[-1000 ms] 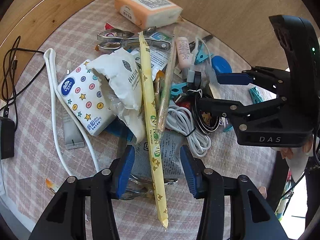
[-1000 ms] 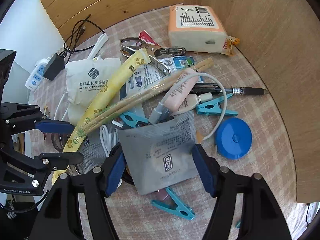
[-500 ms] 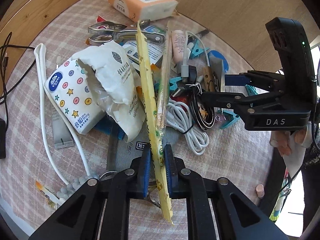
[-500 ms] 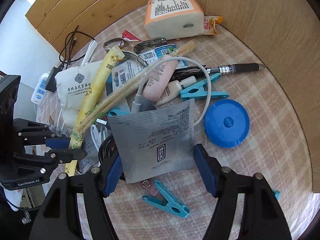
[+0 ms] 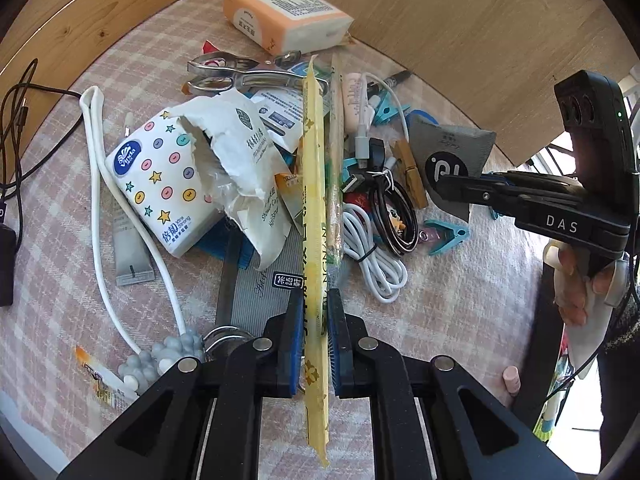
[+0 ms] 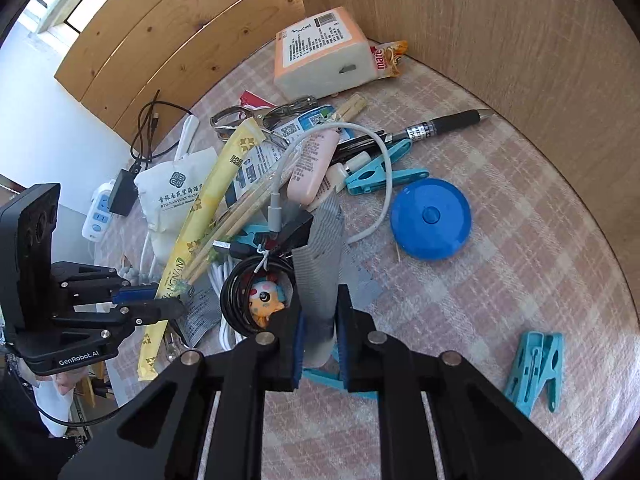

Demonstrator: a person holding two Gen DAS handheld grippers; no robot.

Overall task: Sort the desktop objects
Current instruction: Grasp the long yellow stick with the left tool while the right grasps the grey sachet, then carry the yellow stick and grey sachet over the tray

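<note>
left claw (image 5: 314, 320) tight on yellow sachet (image 5: 314, 208)

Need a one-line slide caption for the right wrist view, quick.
Right gripper pinches a grey striped sachet amid desk clutter, blue tape measure beside it, left gripper clamping a yellow sleeve.

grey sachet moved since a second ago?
Yes. The grey sachet lay flat beside the blue tape measure; now it is folded upright, lifted off the cloth, clamped in the right tool, whose jaws have just been closing.

Black left gripper (image 5: 315, 336); blue pads; silver screws; right gripper (image 6: 320, 332) alike.
</note>
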